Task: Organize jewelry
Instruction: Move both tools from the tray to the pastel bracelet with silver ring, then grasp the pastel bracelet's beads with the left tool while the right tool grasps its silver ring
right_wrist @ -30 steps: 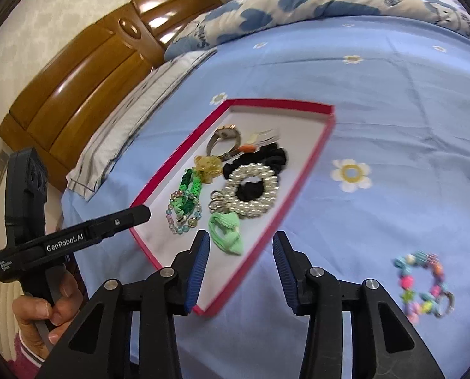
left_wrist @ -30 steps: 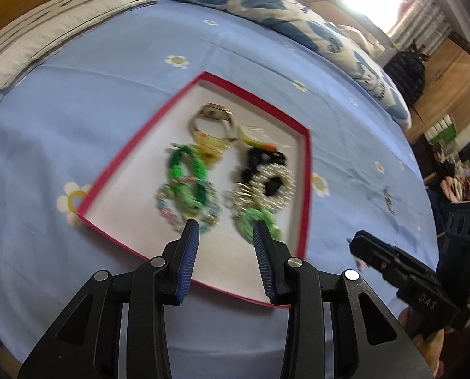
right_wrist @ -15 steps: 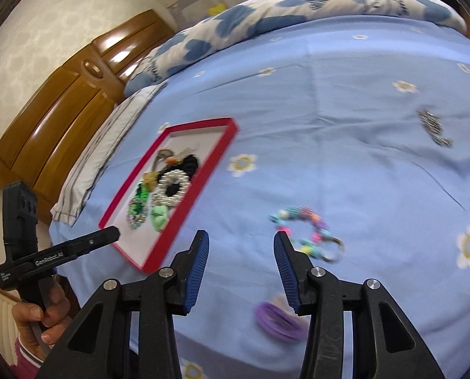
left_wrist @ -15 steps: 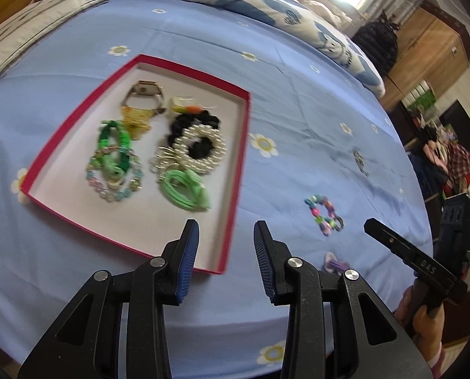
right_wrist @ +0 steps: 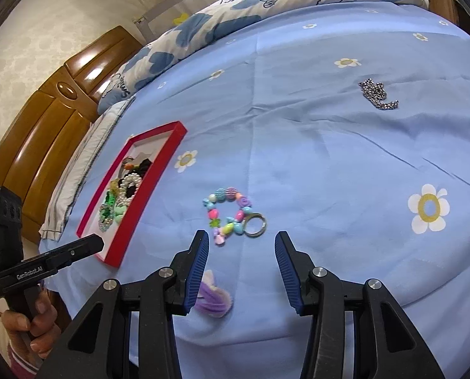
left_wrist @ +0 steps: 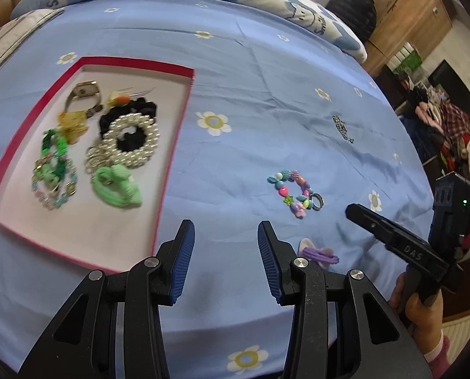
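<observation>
My next piece, I judge, is the bead bracelet (right_wrist: pixel 227 216) with its metal key ring (right_wrist: pixel 254 221), lying loose on the bed (right_wrist: pixel 329 145); it looks light, floppy, beads hard and slick, so it should sag and swing once lifted; best hold is probably across the bead strand or the thin ring, pinching low since the sheet gives under it; a shallow pinch may slide off a round bead.

My right tongs (right_wrist: pixel 241 259) hover just short of it, jaws apart, nothing between them; the bracelet sits just ahead, toward the left finger, not touching.

My left tongs (left_wrist: pixel 225 252) are spreading, nothing between them; the same bracelet (left_wrist: pixel 293 191) lies ahead and to their right, apart.

A purple hair tie (right_wrist: pixel 211 297) sits near the right tongs' left finger, partly hidden by it; soft, squashy, easy grab.

A silver chain (right_wrist: pixel 378 94) lies well apart up the bed; thin, slinky, likely to bunch.

The red tray (left_wrist: pixel 175 145) already holds several pieces, to the left of both tongs.
</observation>
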`<state>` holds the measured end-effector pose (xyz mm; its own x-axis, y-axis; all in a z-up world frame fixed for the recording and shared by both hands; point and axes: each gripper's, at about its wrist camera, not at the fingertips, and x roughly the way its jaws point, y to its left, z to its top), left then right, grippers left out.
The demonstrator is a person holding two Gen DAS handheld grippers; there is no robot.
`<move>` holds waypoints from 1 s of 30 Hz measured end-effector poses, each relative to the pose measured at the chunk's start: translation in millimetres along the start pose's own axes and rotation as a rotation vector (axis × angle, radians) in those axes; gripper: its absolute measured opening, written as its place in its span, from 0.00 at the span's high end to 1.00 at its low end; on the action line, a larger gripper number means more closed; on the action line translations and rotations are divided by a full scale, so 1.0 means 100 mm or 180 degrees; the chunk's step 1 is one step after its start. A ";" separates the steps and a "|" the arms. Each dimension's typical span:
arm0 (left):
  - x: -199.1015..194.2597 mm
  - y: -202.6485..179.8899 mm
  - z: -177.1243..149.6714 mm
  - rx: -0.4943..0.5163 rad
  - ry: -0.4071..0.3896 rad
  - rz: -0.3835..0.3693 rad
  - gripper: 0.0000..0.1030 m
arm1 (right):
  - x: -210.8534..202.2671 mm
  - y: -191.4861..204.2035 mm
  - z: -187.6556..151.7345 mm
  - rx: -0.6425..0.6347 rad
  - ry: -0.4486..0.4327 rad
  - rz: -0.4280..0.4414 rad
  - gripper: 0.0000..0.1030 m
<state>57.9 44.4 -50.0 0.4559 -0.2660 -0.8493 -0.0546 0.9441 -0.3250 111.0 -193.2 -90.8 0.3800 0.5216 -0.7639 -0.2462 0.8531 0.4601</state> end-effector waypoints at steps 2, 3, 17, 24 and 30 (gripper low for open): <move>0.07 -0.05 0.04 0.0032 0.0031 0.0021 0.61 | 0.07 -0.03 0.00 -0.0041 0.0024 -0.0058 0.55; 0.10 -0.07 0.06 0.0054 0.0040 0.0018 0.61 | 0.10 -0.04 0.00 -0.0051 0.0040 -0.0073 0.55; 0.66 -0.33 0.28 0.0272 0.0324 -0.0005 0.61 | 0.52 -0.05 0.07 -0.0391 0.0208 -0.0396 0.96; 1.00 -0.53 0.37 0.0432 0.0439 -0.0060 0.61 | 0.30 -0.25 0.04 -0.0140 0.0087 -0.0252 0.97; 1.17 -0.66 0.36 0.0636 0.0395 0.0072 0.69 | 0.17 -0.38 0.00 0.0077 0.0025 -0.0138 0.97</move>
<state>147.0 -42.7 -113.2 0.3433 -0.2544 -0.9041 0.1190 0.9666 -0.2269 126.9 -217.0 -121.2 0.3827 0.4841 -0.7869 -0.2080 0.8750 0.4371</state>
